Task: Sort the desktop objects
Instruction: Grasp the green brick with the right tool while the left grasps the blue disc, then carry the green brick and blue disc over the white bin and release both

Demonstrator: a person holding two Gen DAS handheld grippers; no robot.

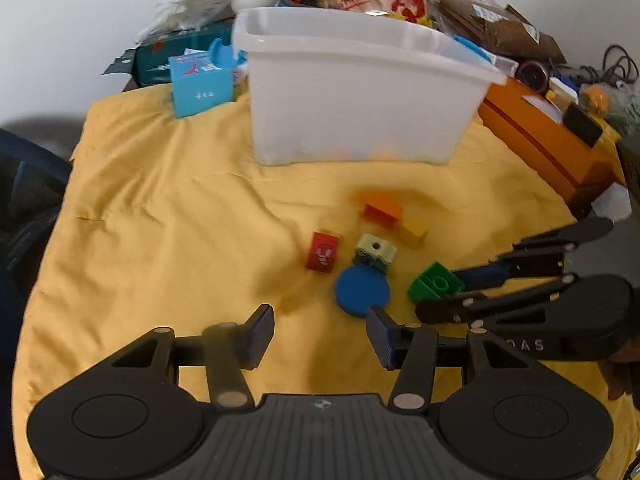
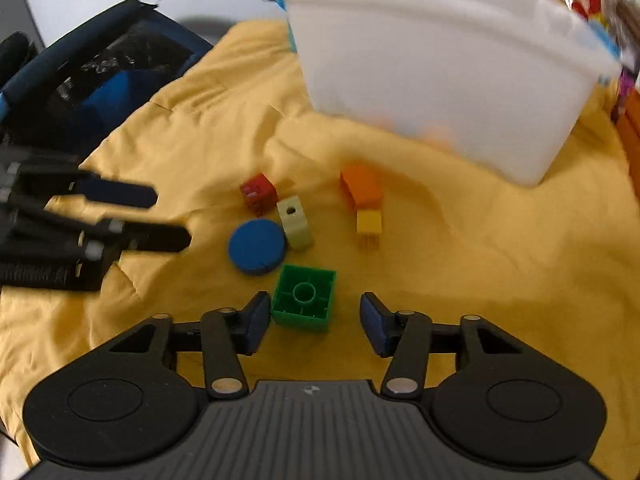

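Green block (image 2: 305, 299): I see it lying hollow side up on the yellow cloth (image 2: 460, 272), between my right tongs' fingers, touching or nearly touching the left pad and clear of the right one.
Right tongs (image 2: 314, 322): spread wide, pinching nothing.
Left tongs (image 1: 320, 334): spread too, nothing between the pads, low over bare cloth; the blue disc (image 1: 362, 290) sits just past the right pad at about 1 o'clock.
Other blocks: from the green block in my right view, the blue disc is at 10 o'clock, the pale block (image 2: 295, 222) at 12, touching the disc's edge, the red block (image 2: 259, 193) beyond it at 11, and the orange block (image 2: 362, 186) with the yellow block (image 2: 369, 224) against it at 1 o'clock.
White bin (image 1: 360, 92): stands on the cloth beyond the blocks, at 12 o'clock in my left view; something orange shows dimly through its wall.
Clutter: boxes and bags crowd behind the bin.
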